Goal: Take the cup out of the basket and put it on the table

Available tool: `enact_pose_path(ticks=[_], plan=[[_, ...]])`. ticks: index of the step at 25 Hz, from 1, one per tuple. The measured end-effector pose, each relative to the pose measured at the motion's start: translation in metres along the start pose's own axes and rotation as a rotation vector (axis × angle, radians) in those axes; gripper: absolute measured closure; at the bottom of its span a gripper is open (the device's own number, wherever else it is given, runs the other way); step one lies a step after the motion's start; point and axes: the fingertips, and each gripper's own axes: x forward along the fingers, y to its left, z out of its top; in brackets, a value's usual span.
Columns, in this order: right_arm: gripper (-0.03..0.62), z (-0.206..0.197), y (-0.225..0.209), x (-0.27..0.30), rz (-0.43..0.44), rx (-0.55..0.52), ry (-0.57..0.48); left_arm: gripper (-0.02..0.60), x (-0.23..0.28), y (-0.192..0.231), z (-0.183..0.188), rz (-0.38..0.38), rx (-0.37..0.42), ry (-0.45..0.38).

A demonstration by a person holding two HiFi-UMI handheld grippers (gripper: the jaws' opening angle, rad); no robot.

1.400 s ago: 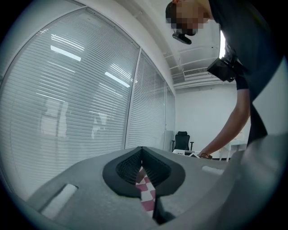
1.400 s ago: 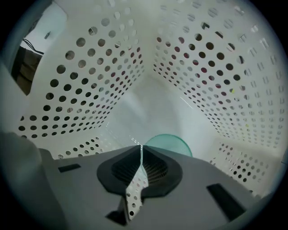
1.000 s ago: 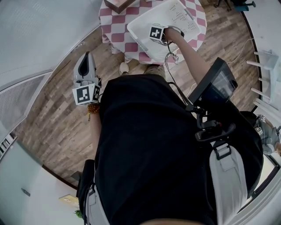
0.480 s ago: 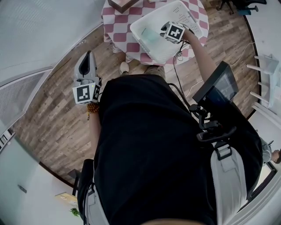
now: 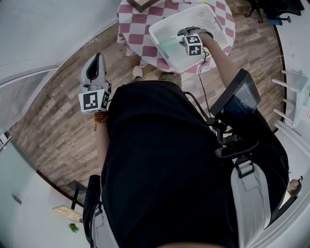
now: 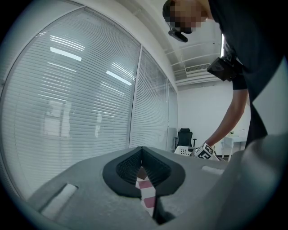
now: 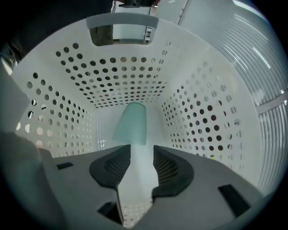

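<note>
Nothing of the task is done yet. The tabletop (image 5: 133, 13) under its checked cloth (image 5: 127, 29) carries only the white perforated basket (image 5: 215, 19) at its near edge, at my twelve o'clock from behind the person.

The right gripper (image 7: 141, 155) points steeply down into the basket. Its fingers (image 7: 168, 168) have just been opening and now stand spread with nothing between them. The left gripper (image 5: 98, 59) hangs idle at ten o'clock, well away over the floor, fingers (image 6: 128, 166) pressed together on nothing.

The pale green cup (image 7: 130, 123) lies on its side on the basket floor, at twelve o'clock just beyond the right fingertips. Grasp, lift and placing all remain.

The basket walls rise close around the cup, so I judge the way out is straight up. Bare cloth shows at the basket's ten o'clock, which looks room enough for the cup.
</note>
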Motion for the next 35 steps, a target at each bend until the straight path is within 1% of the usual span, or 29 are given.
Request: enact_pose_path(ticks=[2,4,6,7,8,9,10,12,13,14,15,16,18,21,24,27,31,35], plan=[[0.431,-0.003,-0.001,0.018,0.003,-0.043,0.0,0.575,0.003,0.005,-0.007,0.006,0.002,0.005],[0.431,-0.006,-0.001,0.032,0.026,-0.045,0.004,0.575,0.004,0.012,-0.014,0.016,0.004,0.013],[0.439,-0.007,0.0,0.032,0.048,0.01,0.001,0.575,0.0,0.015,-0.014,0.031,0.004,0.014],[0.465,-0.01,-0.001,0.03,0.056,0.057,0.003,0.575,-0.003,0.016,-0.012,0.037,0.003,0.013],[0.509,-0.014,-0.003,0.028,0.072,0.127,0.007,0.575,-0.004,0.017,-0.012,0.044,0.002,0.014],[0.535,-0.02,-0.006,0.026,0.107,0.229,0.003,0.575,-0.006,0.017,-0.012,0.05,0.0,0.016],[0.54,-0.024,-0.007,0.024,0.167,0.357,-0.018,0.575,-0.006,0.018,-0.012,0.054,-0.001,0.018],[0.54,-0.019,-0.007,0.013,0.348,0.612,-0.116,0.575,-0.006,0.019,-0.012,0.054,-0.008,0.019],[0.539,-0.012,-0.003,0.003,0.448,0.693,-0.169,0.575,-0.005,0.018,-0.011,0.051,-0.013,0.018],[0.537,-0.004,0.003,-0.006,0.537,0.725,-0.202,0.575,-0.004,0.017,-0.011,0.046,-0.015,0.018],[0.531,0.002,0.012,-0.012,0.603,0.711,-0.209,0.575,-0.003,0.016,-0.01,0.04,-0.013,0.019],[0.513,0.006,0.021,-0.015,0.65,0.672,-0.196,0.575,-0.002,0.015,-0.009,0.034,-0.007,0.023],[0.46,0.009,0.038,-0.015,0.716,0.612,-0.157,0.575,0.0,0.013,-0.008,0.027,0.006,0.033],[0.434,0.013,0.054,-0.01,0.784,0.616,-0.127,0.575,-0.001,0.012,-0.008,0.027,0.003,0.03],[0.434,0.008,0.061,-0.005,0.789,0.63,-0.101,0.575,-0.003,0.011,-0.005,0.032,-0.004,0.02],[0.434,-0.001,0.059,-0.007,0.787,0.681,-0.099,0.575,-0.005,0.012,-0.004,0.038,0.002,0.025],[0.434,-0.015,0.061,-0.008,0.795,0.731,-0.06,0.575,-0.006,0.012,-0.006,0.037,0.01,0.037],[0.434,-0.01,0.067,-0.005,0.819,0.769,-0.067,0.575,-0.005,0.01,-0.005,0.029,0.003,0.029]])
